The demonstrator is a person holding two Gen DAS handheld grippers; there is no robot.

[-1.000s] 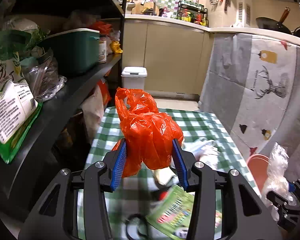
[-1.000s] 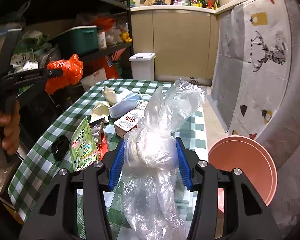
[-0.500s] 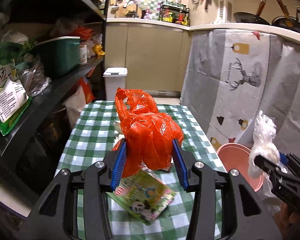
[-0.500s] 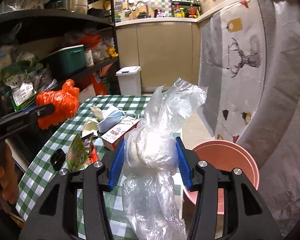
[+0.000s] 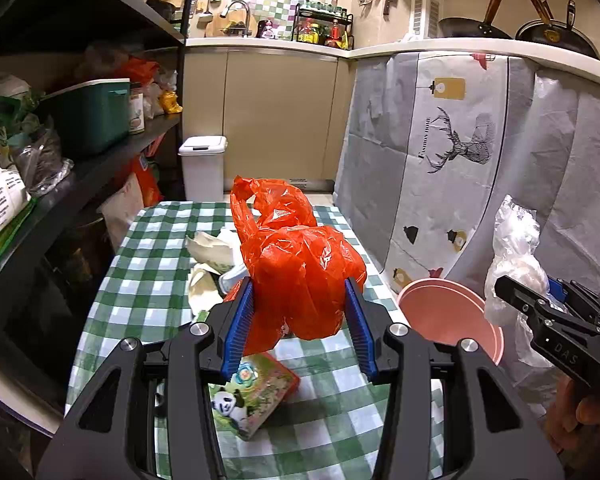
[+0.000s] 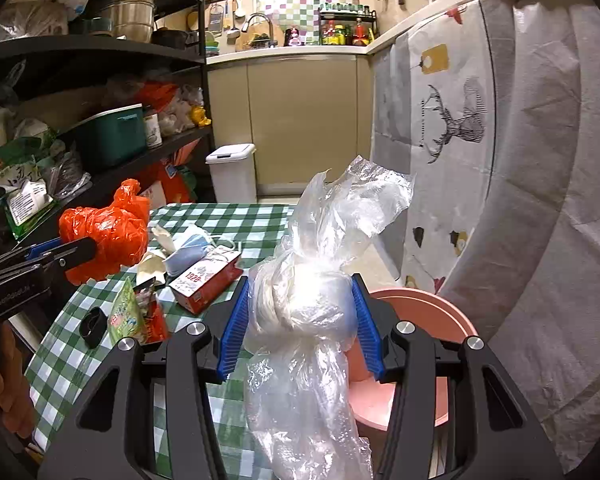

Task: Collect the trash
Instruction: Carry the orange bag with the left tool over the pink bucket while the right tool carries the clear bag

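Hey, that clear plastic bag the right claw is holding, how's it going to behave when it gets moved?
The clear plastic bag is probably floppy: its tail hangs limp below the right claw. It looks light, thin crinkled film around a small knotted bundle. Its glossy film may slip, so the knot seems the safest grip.

Both units identical: left black plastic two-finger gripper and right black plastic two-finger gripper have ribbed blue finger pads, silver round screws on the arms, triangular frame cutouts. Pale lettering, unreadable. Bare-skinned hand at lower-left frame edge.
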